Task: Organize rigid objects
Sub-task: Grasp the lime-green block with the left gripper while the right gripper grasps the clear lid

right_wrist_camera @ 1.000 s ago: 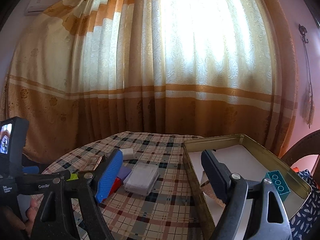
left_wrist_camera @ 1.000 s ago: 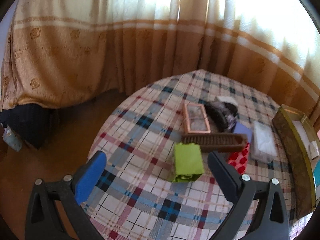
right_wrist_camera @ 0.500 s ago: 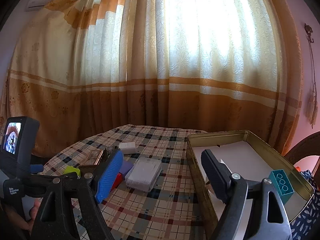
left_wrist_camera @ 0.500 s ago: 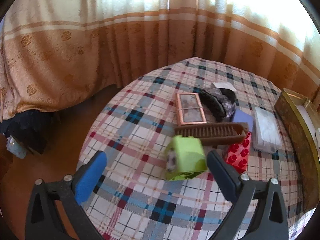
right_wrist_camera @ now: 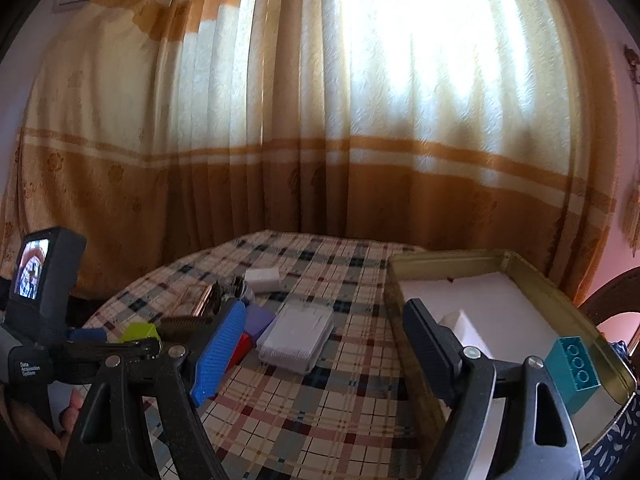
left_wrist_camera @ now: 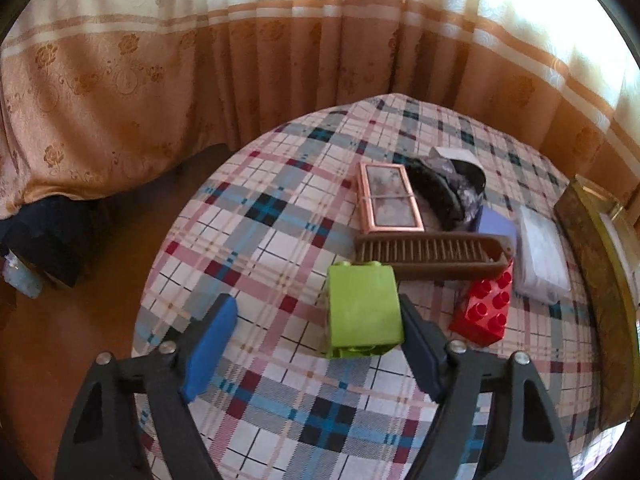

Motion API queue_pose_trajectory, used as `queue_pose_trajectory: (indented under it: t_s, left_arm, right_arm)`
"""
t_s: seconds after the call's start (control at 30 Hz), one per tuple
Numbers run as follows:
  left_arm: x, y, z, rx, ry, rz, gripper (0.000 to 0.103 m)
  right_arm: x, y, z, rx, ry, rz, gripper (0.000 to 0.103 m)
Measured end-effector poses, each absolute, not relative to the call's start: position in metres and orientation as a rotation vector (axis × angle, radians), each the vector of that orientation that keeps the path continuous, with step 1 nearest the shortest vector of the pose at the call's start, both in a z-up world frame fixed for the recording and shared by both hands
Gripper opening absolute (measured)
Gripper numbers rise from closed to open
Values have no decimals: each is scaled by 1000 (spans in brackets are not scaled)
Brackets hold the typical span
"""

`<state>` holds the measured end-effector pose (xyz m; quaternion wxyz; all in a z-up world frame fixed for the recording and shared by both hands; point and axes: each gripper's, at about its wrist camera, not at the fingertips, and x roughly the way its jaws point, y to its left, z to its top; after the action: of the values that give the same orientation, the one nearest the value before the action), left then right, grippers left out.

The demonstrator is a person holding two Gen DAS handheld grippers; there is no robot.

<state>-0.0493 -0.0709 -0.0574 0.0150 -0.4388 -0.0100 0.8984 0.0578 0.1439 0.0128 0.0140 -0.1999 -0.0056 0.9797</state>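
A lime-green block (left_wrist_camera: 362,312) lies on the plaid tablecloth (left_wrist_camera: 256,240) between the jaws of my left gripper (left_wrist_camera: 316,314). The jaws are closing: the right pad (left_wrist_camera: 416,340) is against the block's side, while the left pad (left_wrist_camera: 212,344) is still well clear of it. Just behind the block are a red studded brick (left_wrist_camera: 484,312) and a brown comb (left_wrist_camera: 432,254). My right gripper (right_wrist_camera: 326,320) hangs open and empty over the table, beside a gold tin (right_wrist_camera: 440,258) that holds a teal brick (right_wrist_camera: 572,368).
A pink-framed case (left_wrist_camera: 388,200), a black bundle (left_wrist_camera: 444,192), a lilac block (left_wrist_camera: 496,226), a white ribbed box (left_wrist_camera: 540,256) and a small white box (left_wrist_camera: 452,155) lie behind the comb. The table's round edge drops to the floor on the left, and curtains hang behind it.
The left gripper has come closer to the green block and its jaws have narrowed. The block has turned and now rests against the right pad. The right gripper has barely shifted.
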Motion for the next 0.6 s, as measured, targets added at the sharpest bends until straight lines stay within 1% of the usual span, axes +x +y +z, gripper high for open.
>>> queue_pose_trajectory:
  t_s: [0.1,0.13,0.17,0.2,0.3,0.43,0.6]
  left_arm:
    - [-49,-69,-57,-1362,-10,2806,72]
    - [-50,-69,-56,-1350,-14,2803,64]
    - [-51,-69,-56,-1345,-28,2780,41]
    - [-53,-70,-60,-1362,-60,2720,31]
    - [-53,-76,-59,-1353,-121,2721,31]
    - [-53,-75,-58,-1349,-135,2721,31]
    - [-51,-87,-56,-1327,-260,2734,31]
  right_arm:
    - [47,141,8,-713,-10,3066,82]
    - [44,139,6,-741,-10,3071,82]
    - [41,138,4,-767,-11,3075,82]
    - [37,136,1,-803,-11,3076,82]
    - [27,135,-5,-891,6,3060,82]
    - [10,139,-16,-996,46,3014,82]
    - [-13,139,-28,-1122,109,2971,82]
